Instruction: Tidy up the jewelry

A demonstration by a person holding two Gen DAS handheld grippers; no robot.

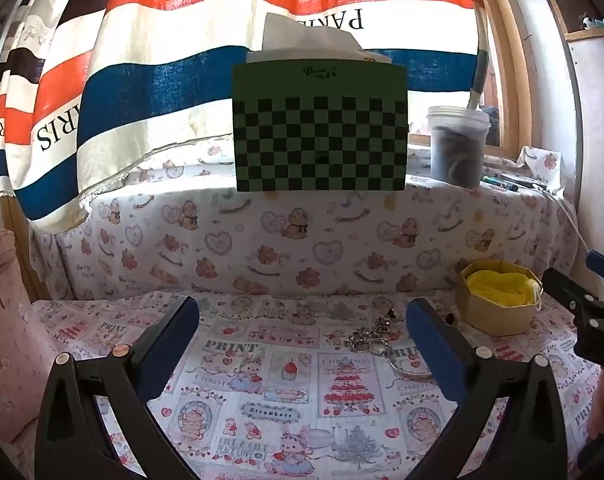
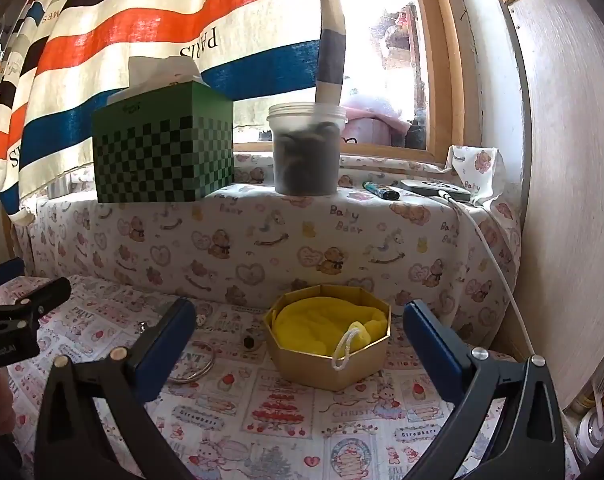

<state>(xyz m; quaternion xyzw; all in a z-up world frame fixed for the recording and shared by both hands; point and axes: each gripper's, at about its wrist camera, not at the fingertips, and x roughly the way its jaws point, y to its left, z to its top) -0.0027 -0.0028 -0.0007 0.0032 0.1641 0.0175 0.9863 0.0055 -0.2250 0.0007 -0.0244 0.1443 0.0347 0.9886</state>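
The left gripper (image 1: 302, 344) is seen low in its own view with both blue-padded fingers spread wide — nothing is held between them and nothing is touched. The right gripper (image 2: 298, 344) is likewise spread wide in the lower part of its view, gripping nothing; the gold octagonal box (image 2: 333, 364) is framed in the gap between its fingers, further off on the cloth.

The jewelry pile (image 1: 371, 334), a tangle of silvery chains and small pieces, is seen at centre right of the left view, just inside the right-hand finger, with a silver bangle (image 1: 407, 366) below it. The box, lined with yellow fabric (image 2: 327, 322) and fitted with a white cord loop, is placed right of the pile.

Everything is laid on a printed tablecloth (image 1: 262, 380) of strawberries and cakes. Behind it, in mid-frame, a raised ledge is draped in a teddy-bear cloth (image 2: 262, 240) — a green checkered tissue box (image 1: 319, 132) and a lidded plastic jar (image 2: 305, 148) are set on it. A striped curtain (image 1: 162, 60) fills the upper left of both views.
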